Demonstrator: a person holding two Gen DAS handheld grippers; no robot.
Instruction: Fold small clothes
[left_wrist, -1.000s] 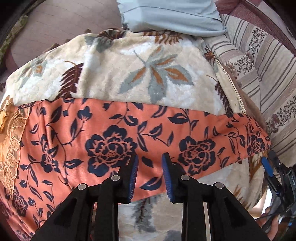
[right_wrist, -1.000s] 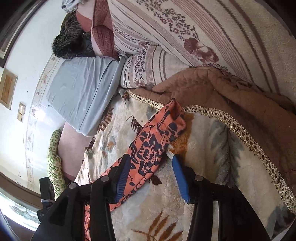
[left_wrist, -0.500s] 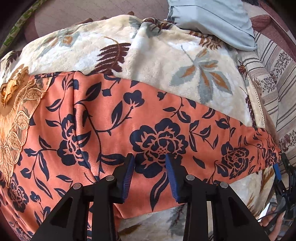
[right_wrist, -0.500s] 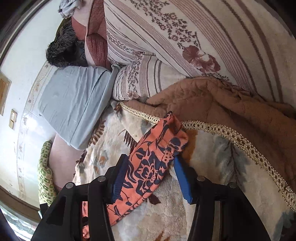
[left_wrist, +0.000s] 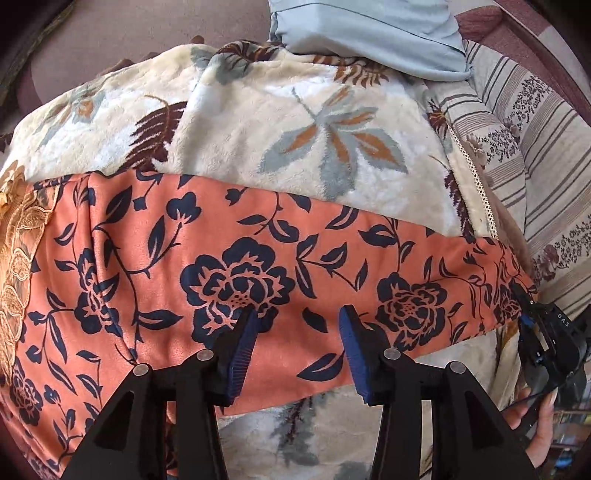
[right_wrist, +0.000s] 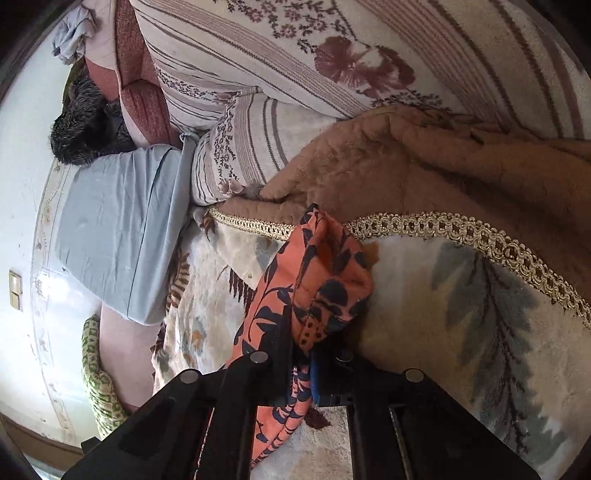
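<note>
An orange garment with a dark navy flower print (left_wrist: 236, 258) lies spread across a cream leaf-patterned blanket (left_wrist: 295, 140); gold lace trim (left_wrist: 18, 266) shows at its left end. My left gripper (left_wrist: 297, 349) is open, its blue pads hovering over the garment's near edge. My right gripper (right_wrist: 308, 363) is shut on the garment's narrow end (right_wrist: 317, 280), which bunches up between its fingers. The right gripper also shows at the far right of the left wrist view (left_wrist: 546, 343), at the garment's right end.
A light blue pillow (left_wrist: 369, 33) lies at the blanket's far edge and also shows in the right wrist view (right_wrist: 118, 229). Striped floral cushions (right_wrist: 332, 74) and a brown quilt with gold braid (right_wrist: 461, 177) lie beyond the garment's end.
The right gripper closed on the garment's narrow end. The left gripper's jaws opened wider and its view shifted rightward along the garment.
</note>
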